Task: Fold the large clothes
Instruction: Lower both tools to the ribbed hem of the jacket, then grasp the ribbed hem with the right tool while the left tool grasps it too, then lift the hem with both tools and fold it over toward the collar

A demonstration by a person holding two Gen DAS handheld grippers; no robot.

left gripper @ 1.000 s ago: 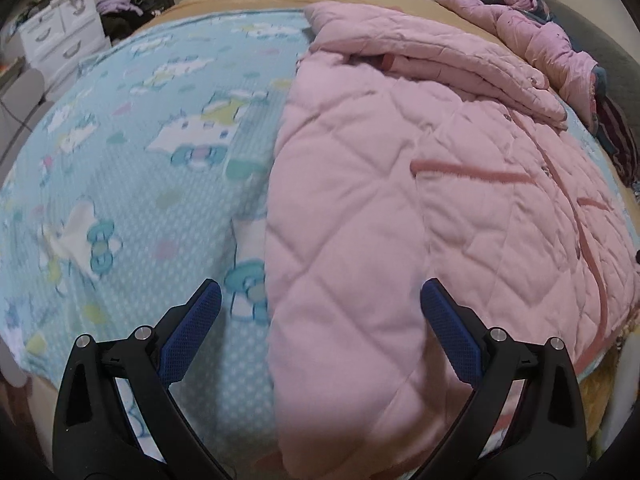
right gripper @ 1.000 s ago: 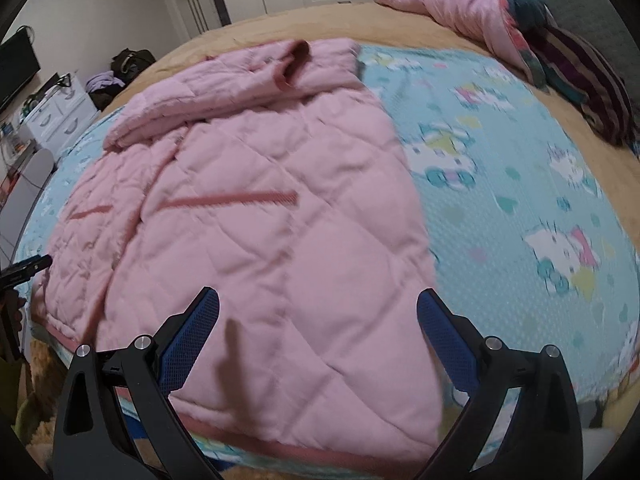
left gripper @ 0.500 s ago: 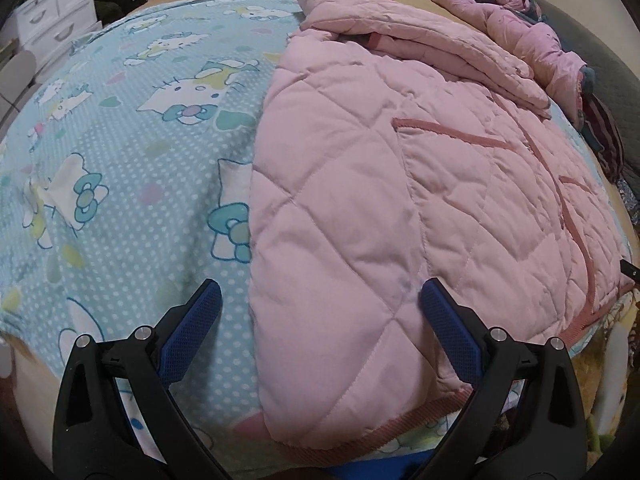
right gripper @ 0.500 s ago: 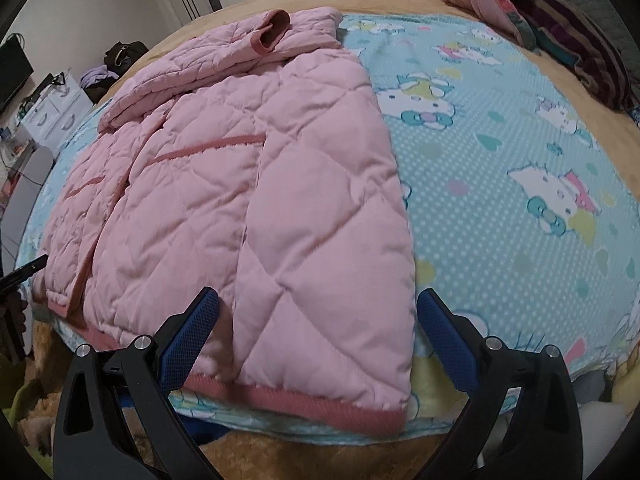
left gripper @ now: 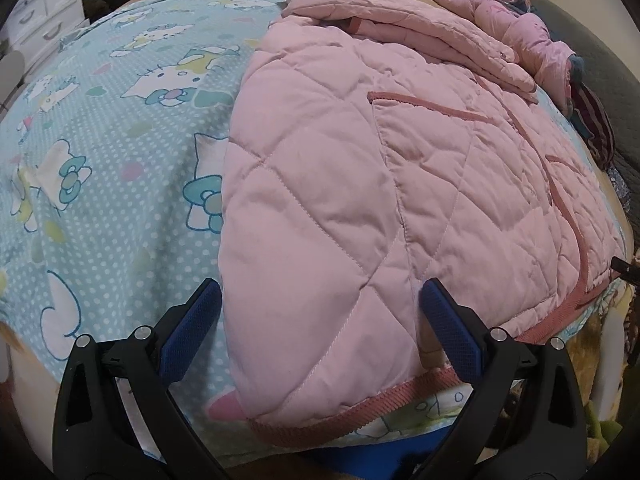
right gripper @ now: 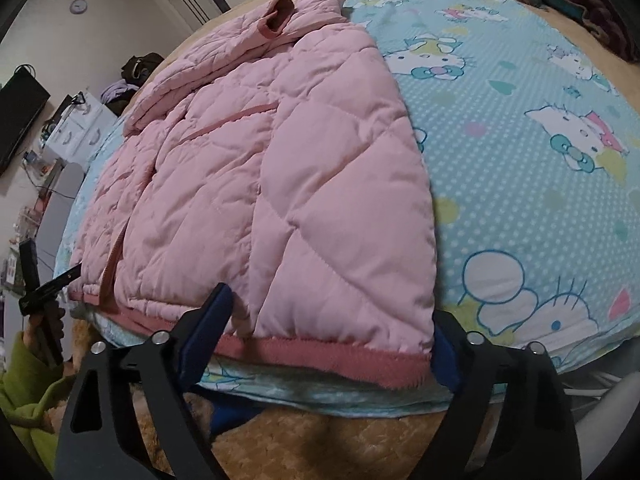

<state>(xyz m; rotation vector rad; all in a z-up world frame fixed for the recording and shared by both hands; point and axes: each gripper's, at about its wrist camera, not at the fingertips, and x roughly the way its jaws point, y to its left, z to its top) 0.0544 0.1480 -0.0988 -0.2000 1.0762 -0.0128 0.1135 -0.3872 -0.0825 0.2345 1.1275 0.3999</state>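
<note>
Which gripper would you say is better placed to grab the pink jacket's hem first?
The right gripper, probably: its jaws have just been closing and already straddle the jacket hem corner. The left gripper stands open over the quilted panel, above the hem.

Soft, even indoor light, mild shadows, strong fisheye warping, dark vignetted corners.

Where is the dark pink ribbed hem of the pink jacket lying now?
In both wrist views the ribbed hem runs along the near edge of the cartoon-cat bedsheet, at the bottom of the pink jacket, just in front of each open claw.
</note>
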